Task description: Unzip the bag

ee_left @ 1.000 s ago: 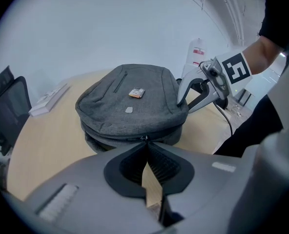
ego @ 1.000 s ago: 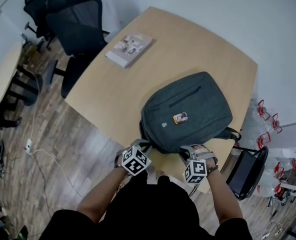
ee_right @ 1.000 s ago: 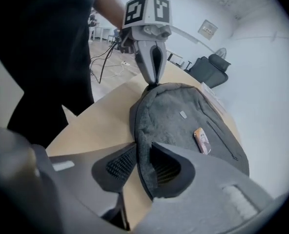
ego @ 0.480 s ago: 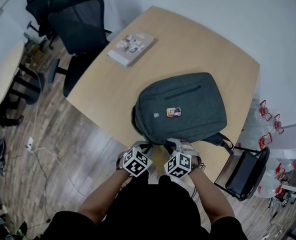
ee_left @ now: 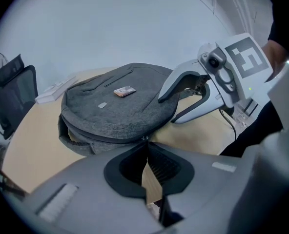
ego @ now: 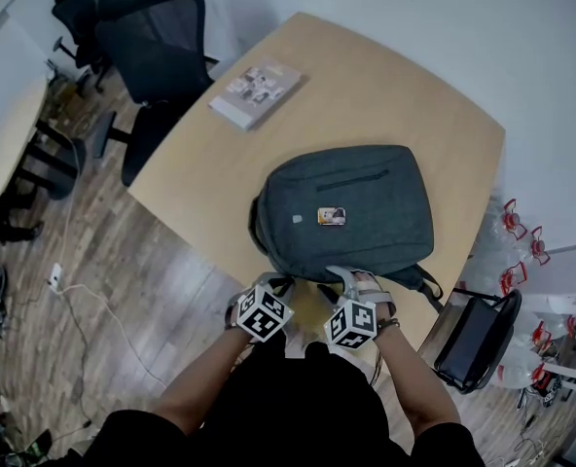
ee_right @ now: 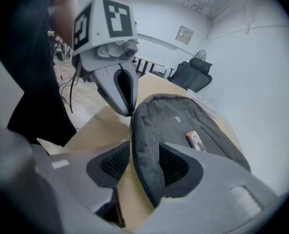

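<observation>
Pinching the zipper pull (ee_left: 144, 138) of the grey backpack (ego: 351, 212), left gripper (ee_left: 145, 142) fingers are clenched. Right gripper (ee_right: 145, 143) fingers, just opened and released, straddle the backpack edge.

Soft, even, cool light; shadows faint. Head view sharp, edges curved. Gripper views fisheye, black corners; bag (ee_left: 115, 111) crisp, blur at 6 o'clock.

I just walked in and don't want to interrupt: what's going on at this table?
A person at the table's near edge works on a grey backpack with a gripper in each hand. The left gripper is closed at the zipper pull on the bag's near edge, apparently pinching it. The right gripper's jaws have just been opening; the bag's edge sits between them, ungripped. How far the zip has run isn't clear.
</observation>
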Demonstrator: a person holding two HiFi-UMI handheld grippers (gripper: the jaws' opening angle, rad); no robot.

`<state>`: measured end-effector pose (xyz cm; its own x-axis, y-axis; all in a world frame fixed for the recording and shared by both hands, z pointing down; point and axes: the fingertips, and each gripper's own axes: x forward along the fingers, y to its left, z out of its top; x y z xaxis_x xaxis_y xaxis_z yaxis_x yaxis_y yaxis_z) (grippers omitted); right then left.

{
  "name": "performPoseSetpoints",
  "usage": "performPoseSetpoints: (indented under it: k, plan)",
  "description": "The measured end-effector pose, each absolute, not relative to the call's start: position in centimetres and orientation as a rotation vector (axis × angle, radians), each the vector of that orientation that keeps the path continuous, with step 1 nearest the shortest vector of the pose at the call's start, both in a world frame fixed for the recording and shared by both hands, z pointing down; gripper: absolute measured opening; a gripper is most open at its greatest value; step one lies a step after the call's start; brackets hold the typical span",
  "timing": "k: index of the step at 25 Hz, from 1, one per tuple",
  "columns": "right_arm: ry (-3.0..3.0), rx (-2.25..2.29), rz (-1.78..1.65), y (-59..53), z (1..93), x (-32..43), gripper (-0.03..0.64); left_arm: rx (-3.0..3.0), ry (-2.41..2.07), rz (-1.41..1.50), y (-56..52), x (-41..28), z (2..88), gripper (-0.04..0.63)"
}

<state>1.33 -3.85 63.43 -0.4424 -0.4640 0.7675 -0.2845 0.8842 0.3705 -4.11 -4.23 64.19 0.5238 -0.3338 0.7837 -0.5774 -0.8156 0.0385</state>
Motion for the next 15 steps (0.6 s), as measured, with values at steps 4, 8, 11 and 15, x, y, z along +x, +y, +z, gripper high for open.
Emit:
performPoseSetpoints:
  k: [4,8,11,15]
  plan:
    - [-1.954,0.512,-0.354,-4.0,62.8,6.8,0.213,2.474,-0.764,1.184,-4.2,-4.4,64.2,0.028]
    - [-1.865,0.491,-0.412,-4.5,63.7,11.5,0.218,2.502,-0.767,1.254,-4.2,-4.6,64.3,0.028]
    - [-1.819,0.512,-0.43,-4.8,64.4,12.9,0.224,2.508,-0.756,1.258,-4.3,-4.6,64.2,0.028]
    - [-1.788,0.546,-0.437,-5.3,64.7,12.6,0.155,2.512,-0.747,1.262,-4.2,-4.5,64.2,0.026]
